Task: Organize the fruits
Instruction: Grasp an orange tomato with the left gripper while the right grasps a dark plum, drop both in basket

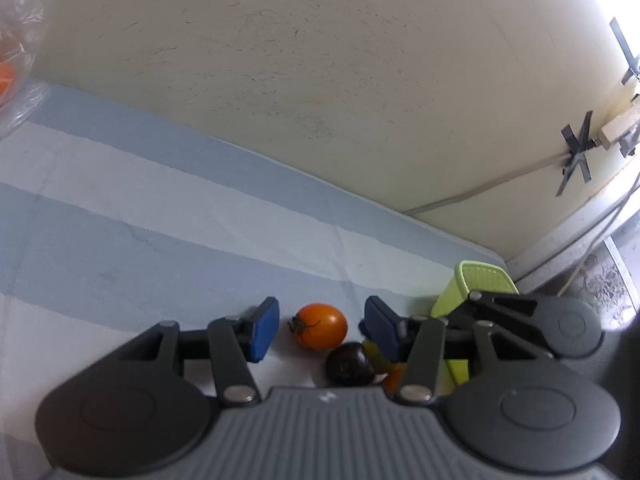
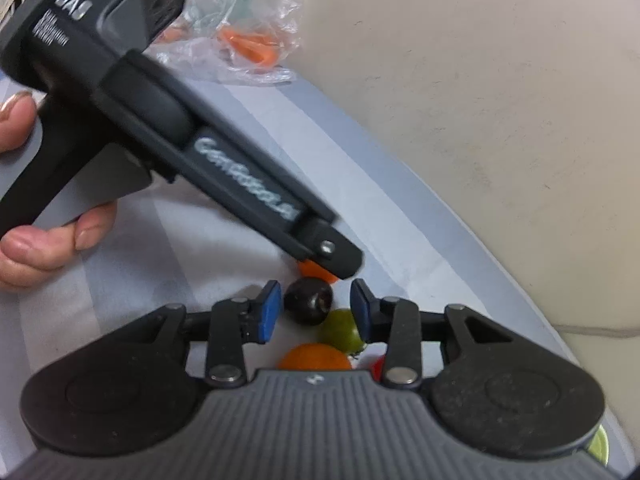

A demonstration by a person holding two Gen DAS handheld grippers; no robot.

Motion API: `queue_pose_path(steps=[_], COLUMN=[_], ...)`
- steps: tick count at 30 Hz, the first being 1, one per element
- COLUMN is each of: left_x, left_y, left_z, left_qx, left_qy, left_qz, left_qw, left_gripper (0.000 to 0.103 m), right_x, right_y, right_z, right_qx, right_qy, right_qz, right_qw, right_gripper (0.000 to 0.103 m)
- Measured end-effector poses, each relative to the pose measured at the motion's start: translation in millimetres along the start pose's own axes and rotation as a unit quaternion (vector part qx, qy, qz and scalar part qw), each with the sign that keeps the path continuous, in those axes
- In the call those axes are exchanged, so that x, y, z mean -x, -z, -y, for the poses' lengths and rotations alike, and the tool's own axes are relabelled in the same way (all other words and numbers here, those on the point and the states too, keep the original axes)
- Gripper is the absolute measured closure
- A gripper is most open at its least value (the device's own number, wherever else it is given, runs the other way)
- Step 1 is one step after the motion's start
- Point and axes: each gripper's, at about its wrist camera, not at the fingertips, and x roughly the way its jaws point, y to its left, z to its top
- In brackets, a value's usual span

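In the left wrist view my left gripper (image 1: 322, 330) is open around an orange cherry tomato (image 1: 320, 325) lying on the striped cloth; its pads are apart from it. A dark purple tomato (image 1: 349, 363) lies just behind it. In the right wrist view my right gripper (image 2: 315, 312) is open around the dark purple tomato (image 2: 309, 301), with a green tomato (image 2: 340, 330), an orange one (image 2: 315, 357) and a bit of a red one (image 2: 378, 365) near the jaws. The left gripper's body (image 2: 168, 128) crosses that view, its tip over another orange tomato (image 2: 316, 270).
A light green basket (image 1: 476, 284) stands right of the fruits, partly hidden by the right gripper (image 1: 520, 320). A clear plastic bag (image 2: 244, 20) with orange pieces lies at the far end of the blue-and-white striped cloth (image 1: 160, 208). A cream wall (image 1: 320, 80) runs close behind.
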Motion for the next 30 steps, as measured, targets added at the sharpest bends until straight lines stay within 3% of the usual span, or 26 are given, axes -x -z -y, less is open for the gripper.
queue_pose_path(steps=[2, 6, 11, 16, 21, 25, 28, 30], left_x=[-2.9, -1.7, 11.8, 26.2, 4.2, -25.9, -45.4, -53.0], left_y=[-0.4, 2.5, 3.6, -4.3, 0.3, 10.7, 15.9, 18.9], left_z=[-1.5, 0.1, 10.6, 51.1, 118.6, 157.6, 172.7, 176.7], left_qx=[0.005, 0.009, 0.016, -0.012, -0.067, -0.099, -0.123, -0.137], left_qy=[-0.003, -0.001, 0.022, 0.065, 0.1, 0.092, 0.048, 0.03], left_qz=[-0.003, 0.0, 0.014, 0.029, 0.011, -0.002, -0.006, -0.011], left_qw=[1.0, 1.0, 0.9995, 0.9974, 0.9927, 0.9909, 0.9912, 0.9901], left_gripper=[0.073, 0.073, 0.073, 0.073, 0.073, 0.073, 0.073, 0.068], right_x=[0.1, 18.4, 71.6, 141.3, 173.6, 169.1, 158.3, 155.1], right_y=[1.0, 8.1, 34.1, 85.6, 145.1, 169.1, 181.0, 180.3], right_z=[-4.3, -9.7, 5.3, 39.4, 69.7, 78.9, 90.0, 86.3], right_qx=[0.02, 0.025, -0.03, -0.128, -0.213, -0.25, -0.262, -0.267], right_qy=[0.013, 0.028, 0.052, 0.115, 0.163, 0.159, 0.146, 0.141], right_qz=[0.004, 0.035, 0.098, 0.152, 0.149, 0.138, 0.135, 0.138], right_qw=[1.0, 0.999, 0.993, 0.973, 0.952, 0.945, 0.944, 0.943], right_gripper=[0.071, 0.074, 0.074, 0.074, 0.073, 0.073, 0.072, 0.07])
